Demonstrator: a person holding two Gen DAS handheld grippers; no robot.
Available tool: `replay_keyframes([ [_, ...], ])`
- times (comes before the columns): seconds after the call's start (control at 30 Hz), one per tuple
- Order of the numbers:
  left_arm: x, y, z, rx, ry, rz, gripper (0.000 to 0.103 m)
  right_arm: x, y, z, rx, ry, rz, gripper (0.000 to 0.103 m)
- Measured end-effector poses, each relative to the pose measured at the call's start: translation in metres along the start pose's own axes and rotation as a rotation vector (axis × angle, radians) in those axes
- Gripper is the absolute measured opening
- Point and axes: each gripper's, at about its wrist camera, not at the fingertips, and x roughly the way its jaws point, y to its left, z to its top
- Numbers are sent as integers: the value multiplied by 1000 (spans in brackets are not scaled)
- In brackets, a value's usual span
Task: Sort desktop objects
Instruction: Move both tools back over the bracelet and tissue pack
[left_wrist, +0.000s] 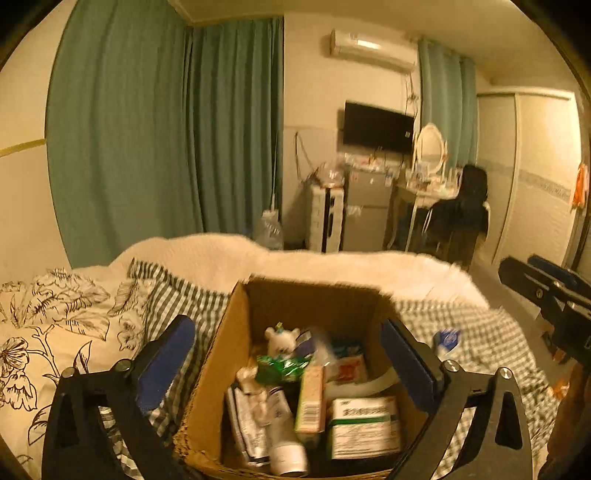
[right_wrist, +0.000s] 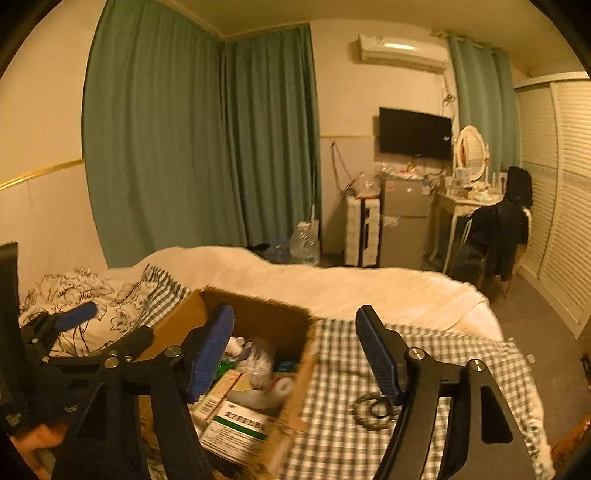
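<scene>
An open cardboard box (left_wrist: 236, 325) sits on a checked bedspread and holds several things: a white medicine box with a green band (left_wrist: 364, 424), a tall orange-green carton (left_wrist: 310, 398), a green packet (left_wrist: 280, 367), a white toy bear (left_wrist: 280, 338) and a white tube (left_wrist: 286, 443). My left gripper (left_wrist: 288, 354) is open and empty, its jaws straddling the box. The box also shows in the right wrist view (right_wrist: 295, 365). My right gripper (right_wrist: 295, 350) is open and empty above the box's right wall. A dark ring-shaped hair tie (right_wrist: 373, 410) lies on the bedspread.
A small white and blue item (left_wrist: 447, 341) lies on the bedspread right of the box. A floral pillow (left_wrist: 55, 332) lies left. A white blanket (left_wrist: 295, 262) runs across behind the box. Beyond the bed stand a fridge (left_wrist: 365, 210), a suitcase and a dressing table with a chair.
</scene>
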Motion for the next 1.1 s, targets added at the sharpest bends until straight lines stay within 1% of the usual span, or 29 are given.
replay_keyframes([
  [0.1,-12,-10,4,-12,-33,-5,103,-19,-17,5,-4,-24,-31,77],
  [0.2,-21,-24,7,-15,-53,8,103,-36,-34,8,-1,-51,-62,90],
  [0.27,-27,-29,7,-17,-71,2,103,-47,-45,8,6,-65,-78,92],
  [0.43,-40,-52,5,-21,-106,-23,103,-68,-72,6,27,-95,-108,102],
  [0.53,-46,-68,3,-10,-130,-49,103,-77,-90,2,53,-108,-136,103],
  [0.7,-48,-97,-6,37,-152,-81,103,-78,-125,-9,91,-83,-175,103],
  [0.8,-41,-121,-15,75,-140,-112,103,-75,-147,-17,124,-65,-179,103],
  [0.87,-33,-142,-23,95,-112,-151,103,-70,-162,-24,155,-47,-168,103],
  [1.03,-7,-182,-43,78,-9,-267,103,-54,-190,-38,188,-13,-168,103],
  [1.1,4,-201,-51,102,10,-287,103,-44,-199,-41,198,4,-164,103],
])
